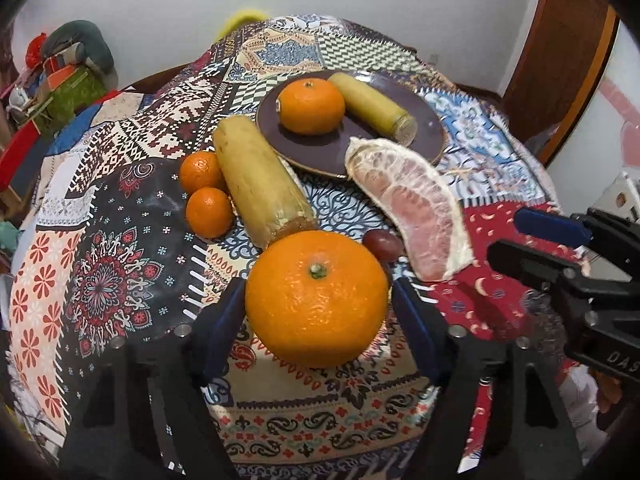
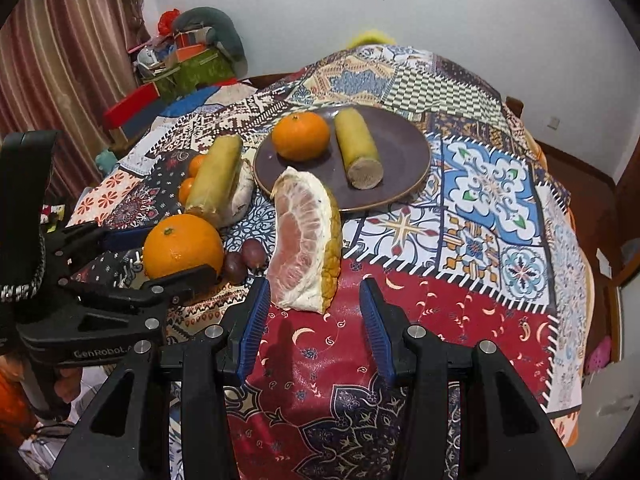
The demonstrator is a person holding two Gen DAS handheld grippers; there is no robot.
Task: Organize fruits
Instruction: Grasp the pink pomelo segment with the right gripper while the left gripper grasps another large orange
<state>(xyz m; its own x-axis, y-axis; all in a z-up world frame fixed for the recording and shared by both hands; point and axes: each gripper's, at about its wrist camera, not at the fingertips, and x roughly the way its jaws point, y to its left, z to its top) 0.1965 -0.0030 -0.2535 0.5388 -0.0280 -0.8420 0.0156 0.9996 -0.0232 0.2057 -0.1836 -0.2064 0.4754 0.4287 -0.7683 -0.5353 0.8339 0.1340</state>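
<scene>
A large orange (image 1: 316, 300) rests on the patterned tablecloth, and my left gripper (image 1: 318, 284) is shut on it, a blue pad against each side. My right gripper (image 2: 314, 286) is open. The near end of a peeled pomelo wedge (image 2: 304, 240) lies just inside its fingertips, closer to the left pad (image 2: 252, 320), with a gap to the right one. A dark plate (image 2: 400, 148) behind holds a mandarin (image 2: 300, 136) and a short yellow-green stalk piece (image 2: 358, 148). On the cloth lie a thicker stalk piece (image 1: 260, 184), two small mandarins (image 1: 208, 212) and dark grapes (image 1: 382, 242).
The cloth-covered round table (image 2: 500, 208) falls away at its right and near edges. A pile of boxes and cloth (image 2: 192, 56) stands by the curtain at the back left. The red patch of cloth (image 2: 440, 312) lies right of the wedge.
</scene>
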